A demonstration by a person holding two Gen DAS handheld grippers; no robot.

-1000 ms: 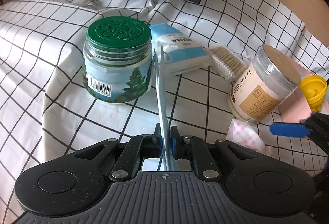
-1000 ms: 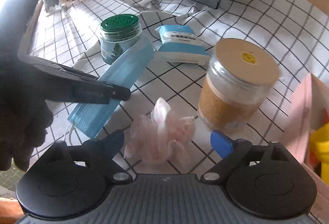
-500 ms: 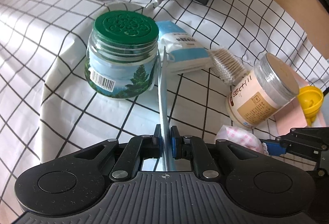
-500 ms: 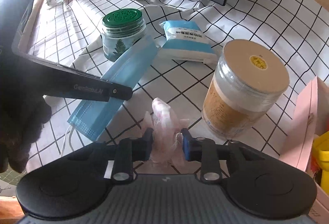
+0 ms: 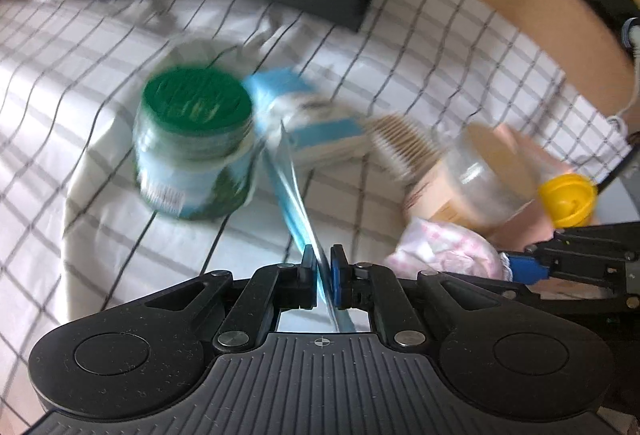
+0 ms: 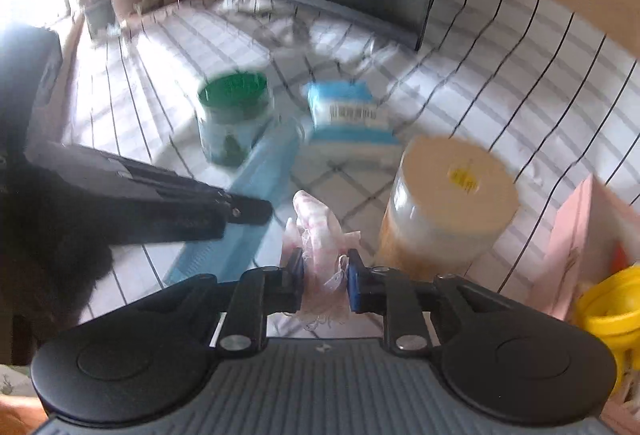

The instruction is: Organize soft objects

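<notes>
Left gripper [image 5: 322, 269]: clenched on a blue face mask [image 5: 294, 191], which stands edge-on between the pads and reaches forward toward a green-lidded jar [image 5: 195, 139]. In the right wrist view the mask hangs off the checked cloth [image 6: 500, 83], near the jar.

Right gripper [image 6: 323, 275]: jaws closing, pads pressing a bundle of pink cloth [image 6: 320, 235], grasped and bunched between them, near and left of a tan-lidded jar [image 6: 444, 203].

A blue-and-white tissue pack [image 6: 348, 123] lies far of the bundle, right of the green-lidded jar. A yellow cup [image 6: 612, 311] sits at the near right. Both views are motion-blurred.
</notes>
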